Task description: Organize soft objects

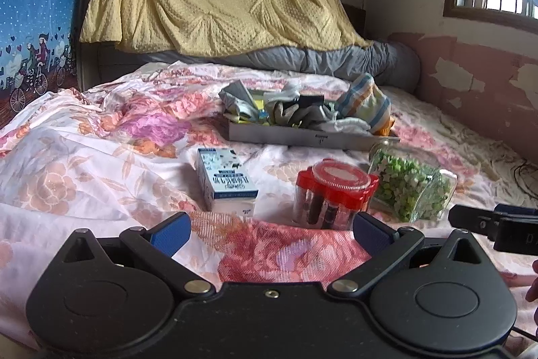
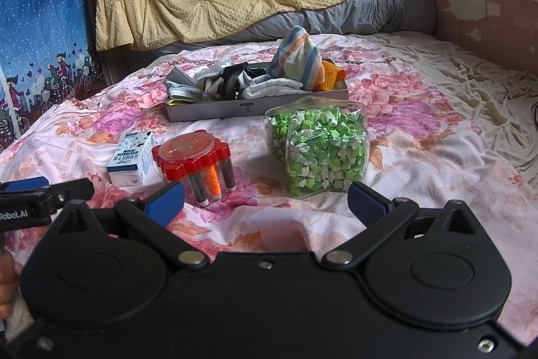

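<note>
Broadly, the floral bed point(image 2: 420, 137) carries a grey tray point(image 2: 255, 108) of soft cloths point(image 2: 296, 59) at 12 o'clock. Nearer lie a clear jar point(image 2: 319, 147) of green stars, a red-lidded tube holder point(image 2: 195, 157) and a small carton point(image 2: 132, 158). Both tools, left tool point(image 1: 270, 229) and right tool point(image 2: 265, 201), are released, holding nothing.

Both wrist views low over bed point(image 1: 84, 157), facing headboard — near; share tray point(image 1: 302, 137) point(image 2: 235, 111), jar point(image 1: 413, 187) point(image 2: 319, 150).
</note>
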The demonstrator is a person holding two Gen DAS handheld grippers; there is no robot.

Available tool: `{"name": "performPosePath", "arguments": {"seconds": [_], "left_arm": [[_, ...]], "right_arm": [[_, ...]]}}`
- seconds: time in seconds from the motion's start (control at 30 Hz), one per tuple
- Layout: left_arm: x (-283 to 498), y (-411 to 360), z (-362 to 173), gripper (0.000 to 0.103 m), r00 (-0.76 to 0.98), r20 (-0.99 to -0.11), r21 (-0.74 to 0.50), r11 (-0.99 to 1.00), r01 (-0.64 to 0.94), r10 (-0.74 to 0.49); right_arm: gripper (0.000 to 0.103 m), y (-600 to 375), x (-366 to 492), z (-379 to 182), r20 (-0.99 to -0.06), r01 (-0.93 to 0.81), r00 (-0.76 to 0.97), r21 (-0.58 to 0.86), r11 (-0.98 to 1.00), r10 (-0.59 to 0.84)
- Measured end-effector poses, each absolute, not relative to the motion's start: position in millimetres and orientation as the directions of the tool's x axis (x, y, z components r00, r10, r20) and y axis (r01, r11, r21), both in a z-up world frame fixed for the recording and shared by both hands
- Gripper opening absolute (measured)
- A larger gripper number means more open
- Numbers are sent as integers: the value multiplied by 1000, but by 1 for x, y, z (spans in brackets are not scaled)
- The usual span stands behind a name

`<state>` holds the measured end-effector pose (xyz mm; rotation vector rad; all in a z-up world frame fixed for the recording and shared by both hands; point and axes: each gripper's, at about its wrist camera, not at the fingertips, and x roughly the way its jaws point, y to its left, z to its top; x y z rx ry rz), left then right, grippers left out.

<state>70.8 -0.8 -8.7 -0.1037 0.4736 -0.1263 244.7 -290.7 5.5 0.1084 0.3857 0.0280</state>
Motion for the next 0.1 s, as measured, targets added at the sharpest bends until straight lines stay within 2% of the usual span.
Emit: {"name": "performPosePath", "arguments": {"seconds": [0.1], "left_arm": [[71,1,-7,102,887,-442,-129,988,86,-135]], "right_arm": [[103,-291,244,4,-377,-9,925,112,994,51]]}}
